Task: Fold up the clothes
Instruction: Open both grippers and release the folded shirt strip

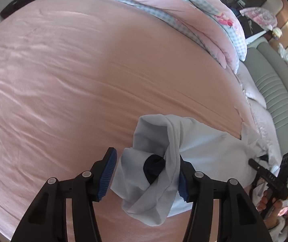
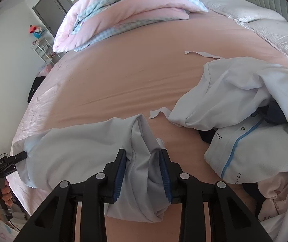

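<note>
Spreading across nearly everything in both views is a bed (image 1: 67, 76) with a smooth pink sheet, creased in long shallow lines. At its far side lies a folded quilt (image 2: 127, 12), pink with blue-check panels, and along the right edge in the right wrist view sits a pale pillow (image 2: 264, 26). Next in size is a loose heap of clothes (image 2: 250, 125) on the near right of the sheet: white pieces, one with a blue zip, and a pink piece below them. A pale blue garment (image 2: 73, 147) is stretched between the two grippers, low over the near edge of the bed and apart from the heap; in the left wrist view its end is twisted into a bunch with a dark lining showing at the centre.

The right gripper (image 2: 143, 173) has its blue pads pressed on a gathered fold of the garment, so its jaws are clamped on the cloth. The left gripper (image 1: 147, 176) has the bunched end between its fingers: the right pad is buried in the cloth, while the left pad stands just clear of it with sheet showing in the gap, so the jaws are half apart and not yet pinching. A hand (image 2: 2, 193) grips the left gripper's handle at the frame's lower left. Two thin white strips (image 2: 202, 54) lie on the sheet beyond the heap
</note>
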`<action>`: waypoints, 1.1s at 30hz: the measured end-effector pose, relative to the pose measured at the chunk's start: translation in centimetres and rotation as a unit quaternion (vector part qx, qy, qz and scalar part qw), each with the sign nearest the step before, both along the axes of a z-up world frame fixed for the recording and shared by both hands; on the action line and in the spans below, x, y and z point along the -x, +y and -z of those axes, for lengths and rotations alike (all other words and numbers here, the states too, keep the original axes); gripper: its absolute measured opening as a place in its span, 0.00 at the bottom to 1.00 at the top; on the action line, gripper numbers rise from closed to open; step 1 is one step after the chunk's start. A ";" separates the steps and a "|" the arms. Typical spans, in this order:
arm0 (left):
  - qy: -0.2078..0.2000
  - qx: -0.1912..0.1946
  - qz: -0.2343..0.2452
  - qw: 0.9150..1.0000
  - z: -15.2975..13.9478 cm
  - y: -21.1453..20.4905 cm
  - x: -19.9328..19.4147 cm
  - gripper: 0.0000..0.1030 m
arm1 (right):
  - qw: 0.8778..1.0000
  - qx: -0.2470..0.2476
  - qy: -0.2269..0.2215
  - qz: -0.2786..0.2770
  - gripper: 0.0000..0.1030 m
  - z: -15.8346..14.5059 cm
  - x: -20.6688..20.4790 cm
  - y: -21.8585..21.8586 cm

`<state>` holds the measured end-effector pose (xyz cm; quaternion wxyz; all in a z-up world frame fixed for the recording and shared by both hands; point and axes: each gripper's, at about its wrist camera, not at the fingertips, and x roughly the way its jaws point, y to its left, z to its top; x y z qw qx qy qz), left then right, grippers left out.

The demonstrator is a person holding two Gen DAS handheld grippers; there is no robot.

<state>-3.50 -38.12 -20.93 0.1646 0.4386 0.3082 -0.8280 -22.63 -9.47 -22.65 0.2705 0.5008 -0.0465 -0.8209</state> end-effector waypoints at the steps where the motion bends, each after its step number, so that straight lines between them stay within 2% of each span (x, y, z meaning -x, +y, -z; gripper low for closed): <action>1: -0.006 0.005 0.004 1.000 0.0 0.0 0.3 0.50 | 1.000 -0.004 -0.002 0.003 0.31 0.2 0.2 -0.1; 7: -0.027 0.009 0.019 0.999 0.4 -1.5 1.4 0.50 | 0.999 -0.036 0.012 0.008 0.31 0.8 0.5 -0.6; 13: -0.029 -0.029 0.016 0.999 2.0 -3.1 0.5 0.52 | 0.998 -0.065 0.021 0.006 0.32 1.3 0.6 -1.1; 16: -0.022 -0.044 0.013 0.999 2.2 -3.6 -0.4 0.52 | 0.997 -0.072 0.019 0.010 0.39 1.7 0.7 -1.0; 18: -0.024 -0.025 0.023 0.999 1.4 -3.4 -0.6 0.52 | 0.997 -0.069 0.016 0.014 0.40 1.8 0.7 -0.8; 23: -0.055 0.062 0.049 0.995 -0.9 -2.0 -0.1 0.52 | 0.998 -0.064 0.015 0.015 0.41 1.7 0.4 -0.8; 27: -0.054 0.107 0.051 0.992 -2.6 -1.1 0.6 0.51 | 0.998 -0.055 0.022 0.009 0.44 0.9 0.0 -0.9; 31: -0.049 0.113 0.046 0.991 -4.1 -0.5 0.9 0.53 | 1.000 -0.008 0.015 -0.002 0.44 -0.2 -0.6 -0.5; 33: -0.042 0.109 0.036 0.993 -4.6 -0.2 0.8 0.62 | 1.000 -0.001 0.020 -0.001 0.50 -0.6 -1.0 -0.2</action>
